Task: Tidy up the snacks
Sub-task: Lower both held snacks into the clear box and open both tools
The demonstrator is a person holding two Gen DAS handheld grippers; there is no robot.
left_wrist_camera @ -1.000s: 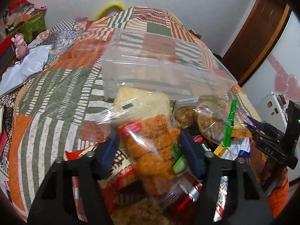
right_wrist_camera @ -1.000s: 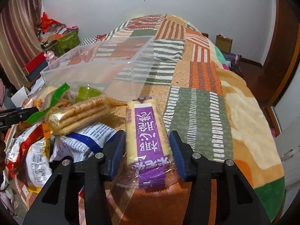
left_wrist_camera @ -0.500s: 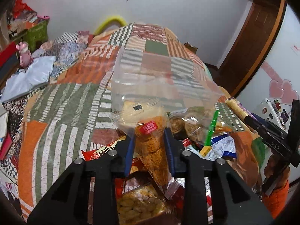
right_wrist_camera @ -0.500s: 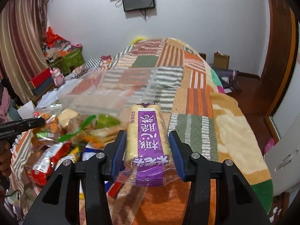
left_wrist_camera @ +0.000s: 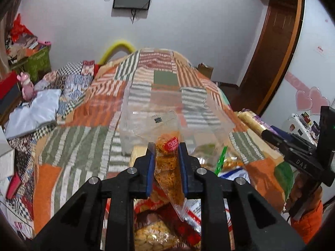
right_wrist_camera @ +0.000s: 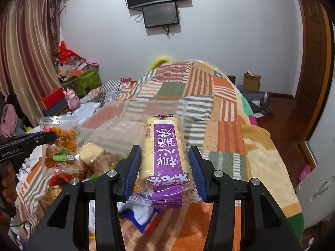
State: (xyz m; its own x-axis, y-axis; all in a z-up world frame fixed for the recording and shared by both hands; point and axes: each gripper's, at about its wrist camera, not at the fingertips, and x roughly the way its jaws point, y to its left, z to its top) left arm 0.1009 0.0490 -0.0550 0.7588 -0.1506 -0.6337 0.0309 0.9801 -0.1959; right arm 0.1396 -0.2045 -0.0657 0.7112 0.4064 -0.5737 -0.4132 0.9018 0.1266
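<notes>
My left gripper (left_wrist_camera: 166,146) is shut on a clear bag of orange fried snacks (left_wrist_camera: 168,165) and holds it above the snack pile; the bag also shows in the right wrist view (right_wrist_camera: 61,144). My right gripper (right_wrist_camera: 165,150) is shut on a purple-labelled pack of pale rice rolls (right_wrist_camera: 165,146), raised above the bed; this pack also shows at the right of the left wrist view (left_wrist_camera: 251,121). A clear plastic bin (left_wrist_camera: 146,113) stands on the patchwork blanket just beyond both grippers, also seen in the right wrist view (right_wrist_camera: 129,125).
A pile of snack packets (left_wrist_camera: 155,234) lies under my left gripper, with a green clip (left_wrist_camera: 220,161) and a yellow cake pack (right_wrist_camera: 92,152). The patchwork bed (right_wrist_camera: 226,125) drops off at the right. Boxes and clutter (right_wrist_camera: 79,77) stand at the left wall.
Both grippers have risen with their packs, and the views have tilted up toward the wall. The left gripper closed on the orange snack bag, which was loose between open fingers a second ago.
</notes>
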